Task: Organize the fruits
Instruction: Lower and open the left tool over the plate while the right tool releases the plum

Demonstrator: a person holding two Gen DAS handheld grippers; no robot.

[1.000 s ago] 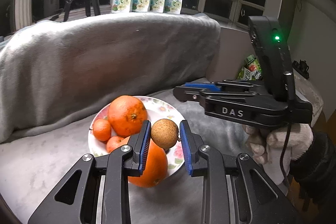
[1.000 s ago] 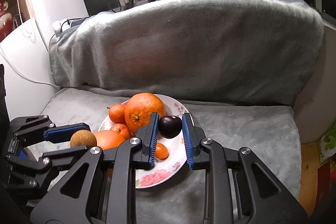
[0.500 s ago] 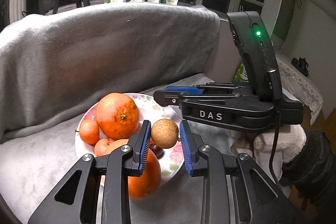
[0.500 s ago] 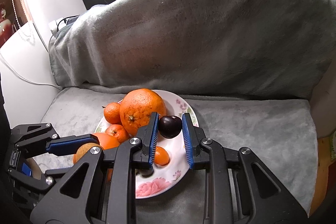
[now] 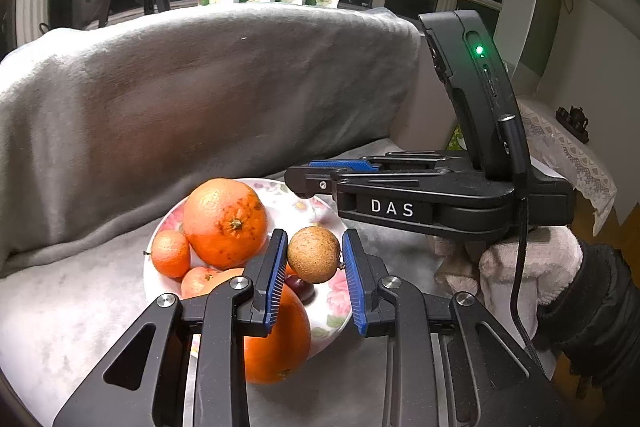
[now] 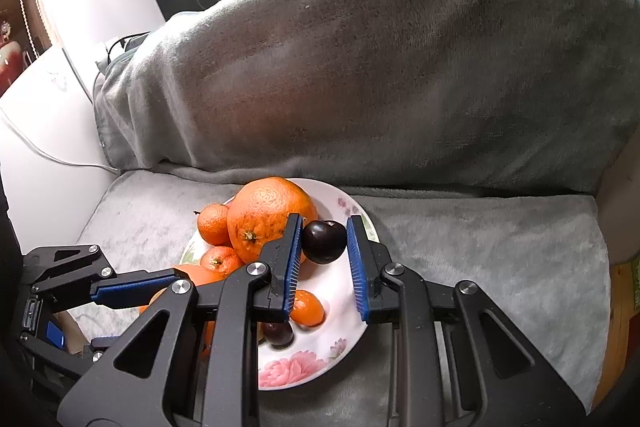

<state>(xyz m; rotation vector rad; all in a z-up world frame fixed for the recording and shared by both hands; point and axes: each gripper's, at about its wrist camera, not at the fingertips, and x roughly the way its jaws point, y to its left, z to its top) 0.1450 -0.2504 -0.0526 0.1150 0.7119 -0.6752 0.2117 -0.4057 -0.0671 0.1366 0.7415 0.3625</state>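
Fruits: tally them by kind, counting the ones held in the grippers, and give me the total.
2 large oranges: back of the plate, front
3 small mandarins
2 dark plums: one on the plate, one in the right gripper
1 brown round fruit, in the left gripper
Total: 8

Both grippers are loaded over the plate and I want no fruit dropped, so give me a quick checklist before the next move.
1. Left gripper gripping the brown longan: ok, pinched between both pads.
2. Right gripper gripping the dark plum: ok.
3. Floral plate under both fruits: ok.
4. Free landing spot: ok, bare plate right of the small tangerine.
5. Pile stable: cannot tell; the front orange overhangs the rim.
6. Grippers clear of each other: ok, apart in the left view.
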